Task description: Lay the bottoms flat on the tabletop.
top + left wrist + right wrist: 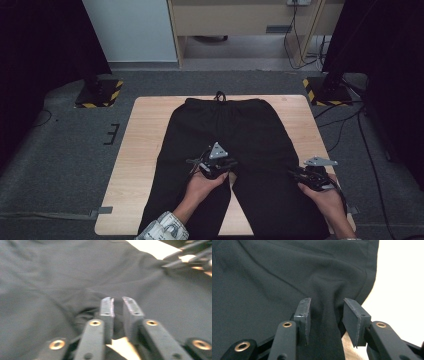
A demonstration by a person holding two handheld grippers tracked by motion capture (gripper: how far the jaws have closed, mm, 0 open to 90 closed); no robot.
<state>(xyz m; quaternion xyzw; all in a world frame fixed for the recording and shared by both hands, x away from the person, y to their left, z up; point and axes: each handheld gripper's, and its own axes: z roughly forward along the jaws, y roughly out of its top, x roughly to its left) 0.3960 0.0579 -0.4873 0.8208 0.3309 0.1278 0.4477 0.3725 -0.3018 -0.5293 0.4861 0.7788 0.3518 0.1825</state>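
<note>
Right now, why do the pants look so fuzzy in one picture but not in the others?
In the left gripper view the black pants and the left gripper are smeared by blur; in the right gripper view the folds of cloth by the right gripper are sharper, but the table glares white; the high view is evenly lit, with dark sides.

The left claw (216, 161) is black, with a grey three-cornered plate on top and thin black cables curling beside that plate. The right claw (314, 176) is black too and carries the same kind of grey plate. Seen close, each claw (117, 305) has two flat, dark jaws with scuffed, pale-worn tips, set on black link arms that bear brass-coloured rivets. Below the left claw, a sleeve (162, 229) shows a pale, patterned cuff.
</note>
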